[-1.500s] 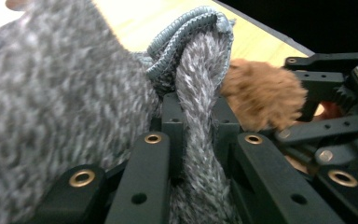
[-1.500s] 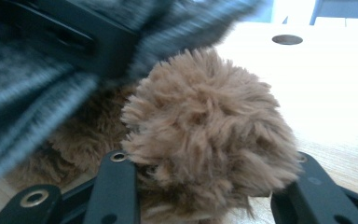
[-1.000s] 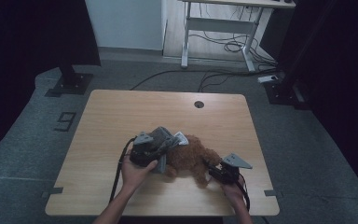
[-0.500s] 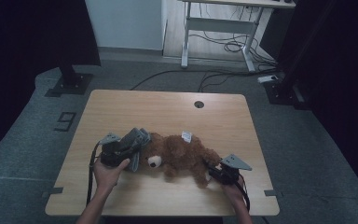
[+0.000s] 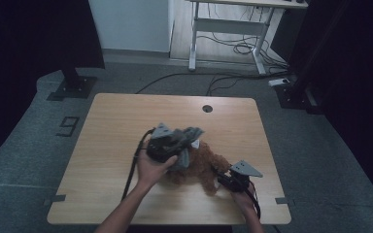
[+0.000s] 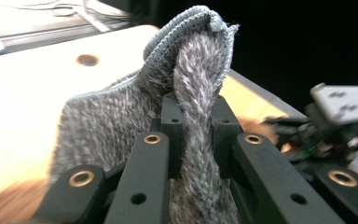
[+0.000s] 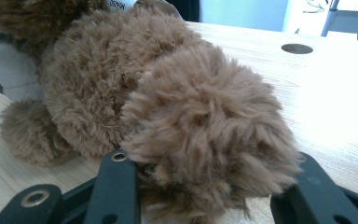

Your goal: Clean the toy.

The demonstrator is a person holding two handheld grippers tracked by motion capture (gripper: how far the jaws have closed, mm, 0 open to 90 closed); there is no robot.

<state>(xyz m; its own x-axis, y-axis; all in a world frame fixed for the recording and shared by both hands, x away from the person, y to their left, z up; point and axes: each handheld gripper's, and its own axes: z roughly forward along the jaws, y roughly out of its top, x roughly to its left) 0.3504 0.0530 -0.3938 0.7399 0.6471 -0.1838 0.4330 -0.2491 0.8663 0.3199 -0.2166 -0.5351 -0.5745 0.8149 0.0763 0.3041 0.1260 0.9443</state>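
The left gripper (image 5: 187,141), clamped on the grey knit garment (image 6: 200,107), has swung back over the teddy bear (image 5: 201,167) at frame centre, likely for dressing, while the right gripper (image 5: 223,177) pins its leg (image 7: 205,126).

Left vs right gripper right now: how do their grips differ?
The left gripper is shut on a thin fold of the grey knit garment; the right gripper is shut on a thick brown limb of the teddy bear. The left jaws sit nearly together, the right jaws stand wider around the fur. In the high view the left gripper is raised over the bear, the right low by the table. Both are gripping soft things.
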